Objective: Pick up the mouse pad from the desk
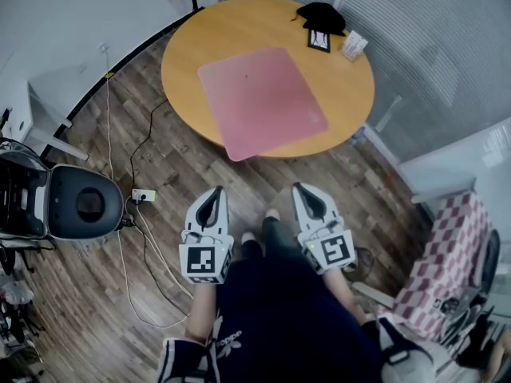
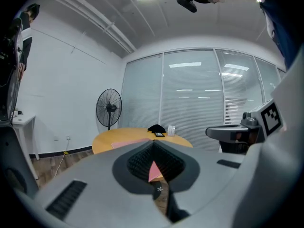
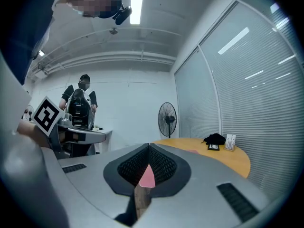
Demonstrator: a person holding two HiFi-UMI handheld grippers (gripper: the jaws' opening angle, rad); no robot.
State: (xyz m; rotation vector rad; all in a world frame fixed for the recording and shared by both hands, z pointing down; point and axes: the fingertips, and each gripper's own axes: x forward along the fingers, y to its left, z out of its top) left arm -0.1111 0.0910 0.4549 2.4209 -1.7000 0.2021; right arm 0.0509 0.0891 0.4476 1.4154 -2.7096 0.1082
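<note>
Pad: mouse pad (image 1: 262, 100) flat on the round tabletop (image 1: 351, 86), one corner overhanging toward me.
Bearing: well ahead of my left gripper (image 1: 214, 192) and right gripper (image 1: 302, 189); I judge the left marginally nearer.
Jaws: both pairs closed, empty.

A round wooden table (image 1: 351, 86) stands ahead of the fingers of the left gripper (image 1: 216, 191) and the right gripper (image 1: 299, 188), apart from them. A pink mouse pad (image 1: 262, 102) lies flat on it, and its corner nearest to the fingers reaches the table edge. On the side far from the fingers lie a black cloth bundle (image 1: 322, 14), a black-framed card (image 1: 318, 40) and a small white box (image 1: 354, 46).
</note>
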